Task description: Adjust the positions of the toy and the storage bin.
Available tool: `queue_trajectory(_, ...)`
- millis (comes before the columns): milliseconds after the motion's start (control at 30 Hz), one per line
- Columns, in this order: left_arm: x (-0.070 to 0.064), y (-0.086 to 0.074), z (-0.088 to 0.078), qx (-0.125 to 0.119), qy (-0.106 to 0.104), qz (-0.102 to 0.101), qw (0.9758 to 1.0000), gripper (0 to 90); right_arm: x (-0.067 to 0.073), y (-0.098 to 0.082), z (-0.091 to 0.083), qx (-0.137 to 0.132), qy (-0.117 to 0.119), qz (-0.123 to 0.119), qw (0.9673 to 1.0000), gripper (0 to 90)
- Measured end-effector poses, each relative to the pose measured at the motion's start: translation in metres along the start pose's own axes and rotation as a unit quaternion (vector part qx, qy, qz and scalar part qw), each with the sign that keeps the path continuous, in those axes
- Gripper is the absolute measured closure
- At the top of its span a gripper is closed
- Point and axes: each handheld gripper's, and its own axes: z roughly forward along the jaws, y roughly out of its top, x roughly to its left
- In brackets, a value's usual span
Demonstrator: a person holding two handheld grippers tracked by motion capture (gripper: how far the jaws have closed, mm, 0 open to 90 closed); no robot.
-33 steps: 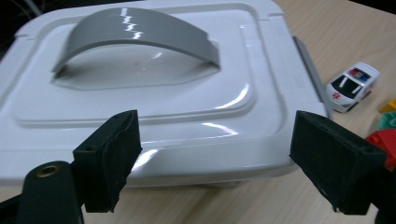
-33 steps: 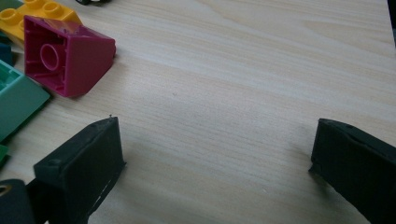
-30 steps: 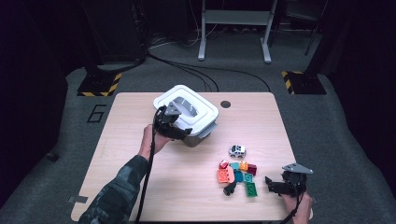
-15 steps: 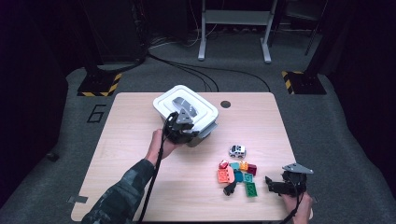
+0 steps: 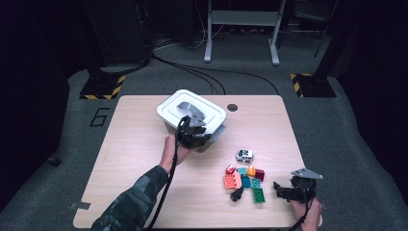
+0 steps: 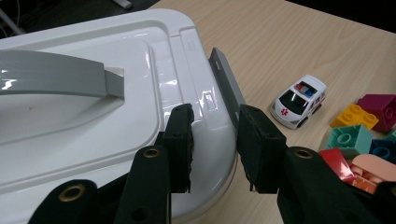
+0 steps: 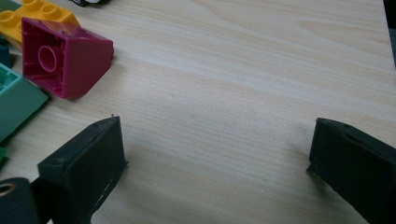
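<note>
White box lid (image 6: 93, 121) edge sits pinched between the left gripper (image 6: 212, 140) jaws, which have just been closing. Right gripper (image 7: 215, 158) gapes wide over bare wooden table (image 7: 243, 70).

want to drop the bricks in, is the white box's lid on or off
On. The white lid sits flat over the box, grey handle down; the left gripper grips its edge by the latch.

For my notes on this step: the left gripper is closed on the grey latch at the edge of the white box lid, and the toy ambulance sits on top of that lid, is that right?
Not quite. The toy ambulance stands on the table, beside the white box lid, as the left gripper view shows. The left gripper is indeed closed on the grey latch.
</note>
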Motion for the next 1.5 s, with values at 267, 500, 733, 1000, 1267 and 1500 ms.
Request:
queue_trajectory(267,-0.014,0.015,0.016,0.003,0.014,-0.022,0.9997,64.6,0.0,0.0,0.0,0.0,0.0,0.0,1.0,2.5)
queue_trajectory(500,-0.013,0.021,0.019,0.005,0.021,-0.019,0.9996,58.6,0.0,0.0,0.0,-0.001,-0.001,0.001,1.0,2.8)
queue_trajectory(733,0.006,0.018,-0.006,-0.009,0.025,-0.03,0.9992,36.8,0.0,0.0,0.0,0.0,-0.001,0.003,1.0,3.1)
queue_trajectory(1000,0.06,-0.003,-0.048,-0.034,0.066,-0.071,0.9947,25.2,0.0,0.0,0.0,-0.001,-0.002,0.003,1.0,3.3)
queue_trajectory(1267,0.12,-0.025,-0.068,-0.034,0.099,-0.113,0.9881,22.8,0.0,0.0,0.0,-0.001,-0.002,0.004,1.0,3.5)
queue_trajectory(1500,0.159,-0.044,-0.061,-0.016,0.111,-0.155,0.9816,28.3,0.0,0.0,-0.001,-0.002,-0.003,0.005,1.0,4.0)
